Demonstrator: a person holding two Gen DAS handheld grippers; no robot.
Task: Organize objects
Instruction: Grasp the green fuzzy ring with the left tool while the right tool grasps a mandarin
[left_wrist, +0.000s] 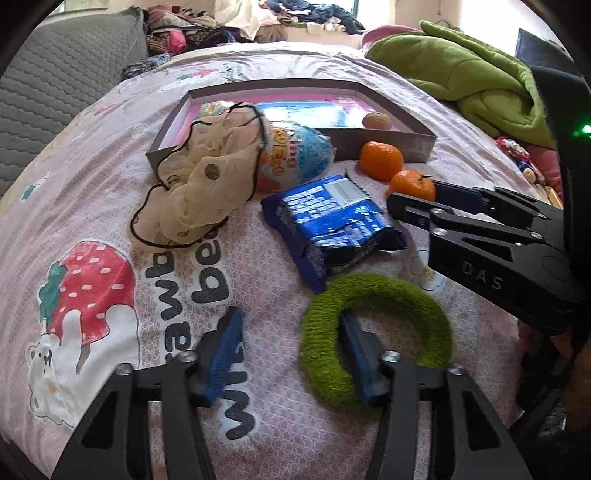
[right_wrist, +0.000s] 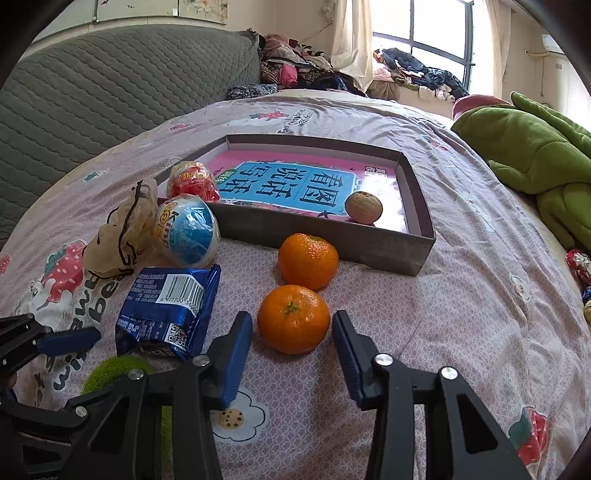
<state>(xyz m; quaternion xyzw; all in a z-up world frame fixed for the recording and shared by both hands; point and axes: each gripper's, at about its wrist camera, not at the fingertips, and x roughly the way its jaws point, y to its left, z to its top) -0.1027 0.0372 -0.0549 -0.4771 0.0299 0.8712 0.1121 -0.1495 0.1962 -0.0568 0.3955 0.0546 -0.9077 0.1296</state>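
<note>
My left gripper (left_wrist: 291, 315) is open over the pink bedsheet. Its right finger (left_wrist: 360, 354) reaches into the hole of a fuzzy green ring (left_wrist: 406, 299), and the ring's left arc lies between the fingers untouched by the left pad. My right gripper (right_wrist: 291, 317) straddles the nearer tangerine (right_wrist: 293, 332), with a sliver of gap at each pad. In the left wrist view the same gripper (left_wrist: 413, 192) meets that tangerine (left_wrist: 412, 182). A second tangerine (right_wrist: 308, 260) sits just before a shallow grey box (right_wrist: 332, 236).
The box holds a pink-blue book, a walnut (right_wrist: 363, 207) and a red-wrapped snack (right_wrist: 192, 181). A Kinder egg (right_wrist: 188, 236), a beige drawstring pouch (left_wrist: 199, 184) and a blue biscuit packet (left_wrist: 332, 221) lie before it. A green blanket (right_wrist: 535, 155) is at right.
</note>
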